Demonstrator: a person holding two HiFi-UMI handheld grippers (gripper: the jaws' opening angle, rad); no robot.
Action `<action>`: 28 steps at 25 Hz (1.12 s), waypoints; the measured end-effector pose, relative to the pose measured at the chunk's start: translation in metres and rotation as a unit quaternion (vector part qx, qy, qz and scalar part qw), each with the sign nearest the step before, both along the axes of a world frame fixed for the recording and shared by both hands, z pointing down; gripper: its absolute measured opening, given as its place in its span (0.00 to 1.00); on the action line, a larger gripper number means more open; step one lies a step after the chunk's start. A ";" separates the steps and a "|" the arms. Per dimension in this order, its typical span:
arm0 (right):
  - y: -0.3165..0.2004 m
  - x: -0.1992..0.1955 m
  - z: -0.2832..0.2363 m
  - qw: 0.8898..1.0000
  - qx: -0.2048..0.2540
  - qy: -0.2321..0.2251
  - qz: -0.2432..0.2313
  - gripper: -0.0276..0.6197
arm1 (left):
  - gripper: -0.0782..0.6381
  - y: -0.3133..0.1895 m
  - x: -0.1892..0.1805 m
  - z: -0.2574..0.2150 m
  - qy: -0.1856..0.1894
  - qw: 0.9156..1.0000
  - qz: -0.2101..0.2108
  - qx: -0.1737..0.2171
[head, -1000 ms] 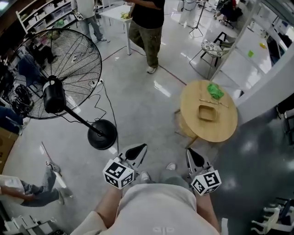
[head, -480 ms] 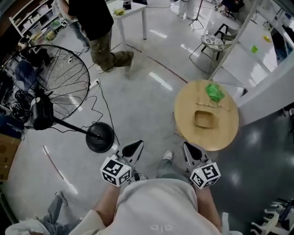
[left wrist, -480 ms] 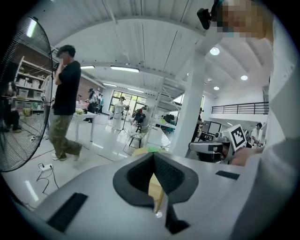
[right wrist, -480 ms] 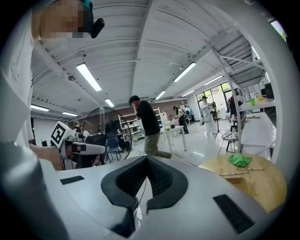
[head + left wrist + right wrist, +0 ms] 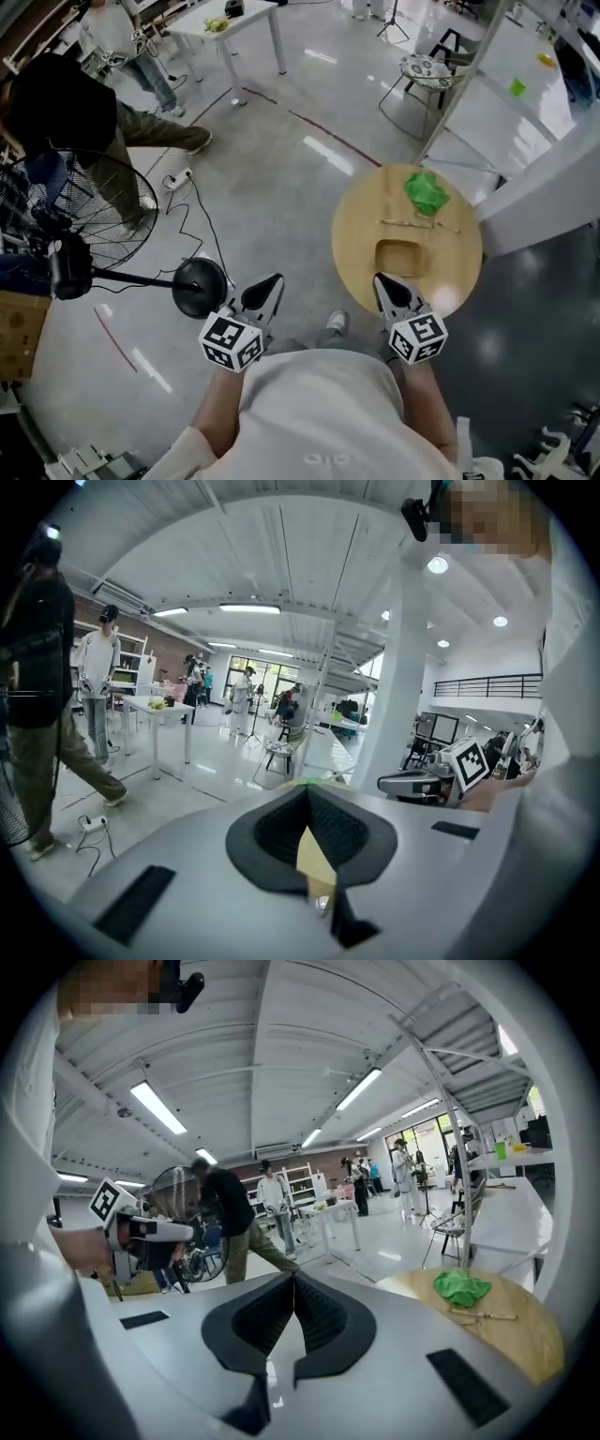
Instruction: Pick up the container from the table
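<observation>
Wooden table [image 5: 361, 234] drew nearer; fan [image 5: 64, 267] slid left.

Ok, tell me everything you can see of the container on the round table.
The container is a shallow rectangular tray with rounded corners, tan like the round table under it, wood by its look. It lies flat, open side up, and seems empty, in the half of the tabletop nearer the person. A thin stick lies just beyond it, apart. The shut right gripper hangs near its near-left corner; touching cannot be told.
</observation>
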State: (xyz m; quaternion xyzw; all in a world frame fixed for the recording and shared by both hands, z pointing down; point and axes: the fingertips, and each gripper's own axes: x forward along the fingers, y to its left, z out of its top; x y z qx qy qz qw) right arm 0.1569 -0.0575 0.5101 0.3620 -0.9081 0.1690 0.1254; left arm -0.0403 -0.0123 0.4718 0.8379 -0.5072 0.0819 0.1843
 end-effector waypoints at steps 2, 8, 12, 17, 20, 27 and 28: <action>-0.015 0.008 0.016 1.000 -0.009 0.016 0.005 0.08 | 0.13 -0.013 0.004 0.001 -0.002 1.000 0.001 -0.005; -0.059 0.025 0.059 0.998 -0.039 0.044 0.033 0.08 | 0.13 -0.052 0.005 0.008 -0.008 1.000 0.008 -0.013; -0.084 0.024 0.089 0.994 -0.062 0.073 0.061 0.09 | 0.13 -0.081 -0.012 0.018 -0.008 0.999 0.021 -0.024; -0.113 0.018 0.129 0.984 -0.101 0.105 0.105 0.12 | 0.13 -0.125 -0.041 0.026 -0.009 0.998 0.049 -0.034; -0.127 0.018 0.157 0.974 -0.130 0.131 0.133 0.16 | 0.13 -0.149 -0.055 0.030 -0.009 0.997 0.069 -0.042; -0.140 0.023 0.223 0.945 -0.198 0.181 0.186 0.27 | 0.13 -0.189 -0.078 0.042 -0.013 0.993 0.108 -0.050; -0.142 0.023 0.230 0.942 -0.205 0.185 0.192 0.27 | 0.13 -0.193 -0.082 0.044 -0.014 0.992 0.111 -0.051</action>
